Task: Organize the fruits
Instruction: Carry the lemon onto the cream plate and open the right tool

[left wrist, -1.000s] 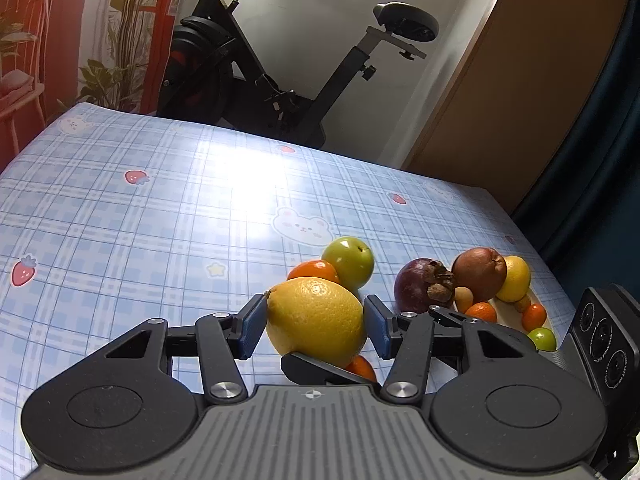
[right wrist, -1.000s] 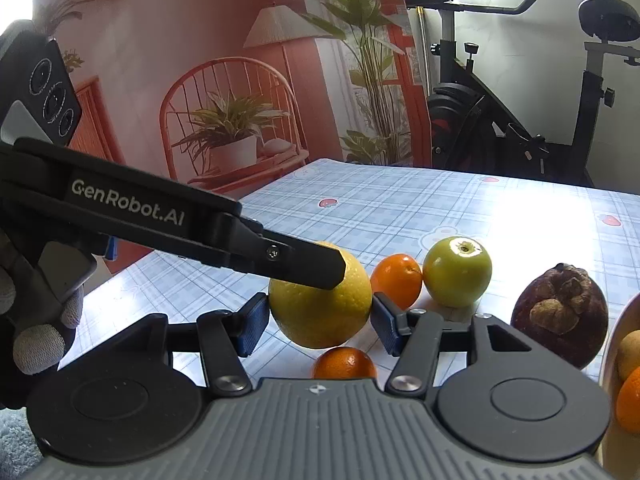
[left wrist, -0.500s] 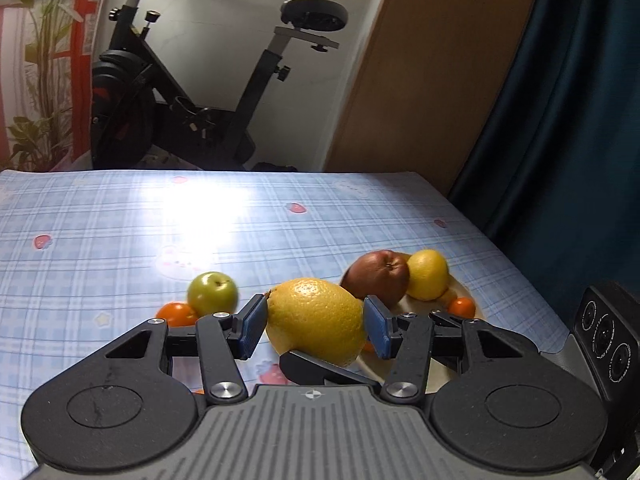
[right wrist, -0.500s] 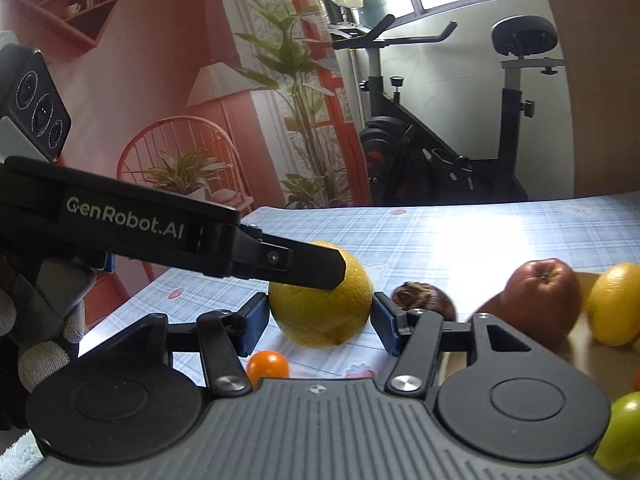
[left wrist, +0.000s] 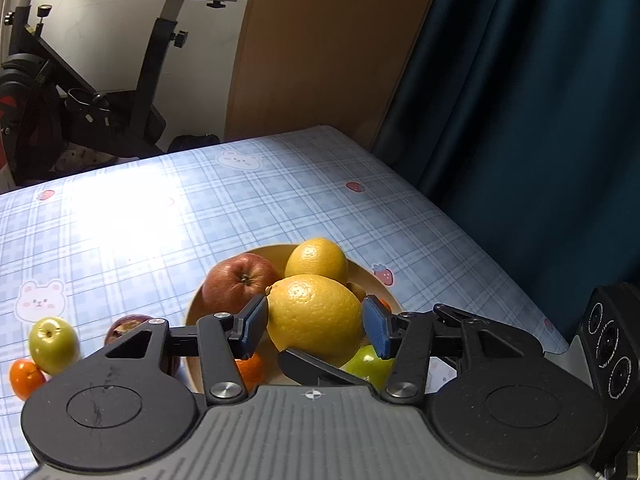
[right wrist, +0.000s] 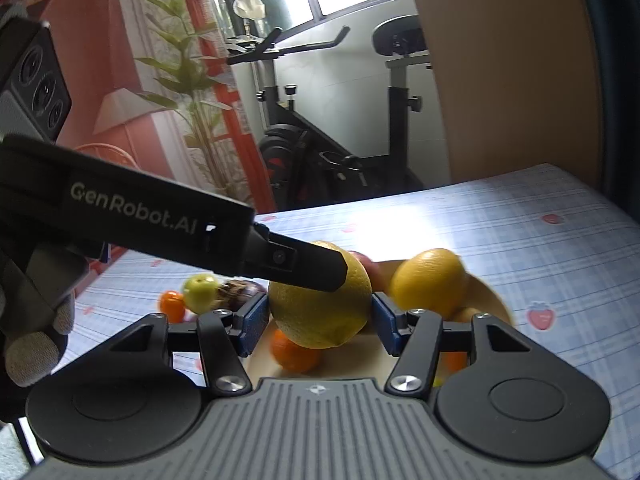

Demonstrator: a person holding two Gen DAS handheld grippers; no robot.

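While we've got both sets of tongs on the same fruit, the scene runs like this: the checked tabletop (left wrist: 280, 200) carries a tan bowl (left wrist: 372, 280) that already holds a red apple (left wrist: 236, 280), a smaller yellow citrus (left wrist: 318, 258), a green fruit (left wrist: 368, 364) and a few small oranges. Hanging right above that bowl is the big yellow citrus (left wrist: 314, 314), and it's pinched from two directions. Our left tongs (left wrist: 316, 326) press their blue pads on its sides, and our right tongs (right wrist: 320, 316) do the same in the right wrist view, with the left tool's finger lying across the top of the fruit. So we're at the carry-and-place step, we'd say. Next move looks like lowering it into a free spot without knocking the pile, then spreading both tongs. A green apple (left wrist: 54, 344), a dark fruit (left wrist: 128, 326) and a small orange (left wrist: 24, 378) wait on the tabletop beside the bowl.
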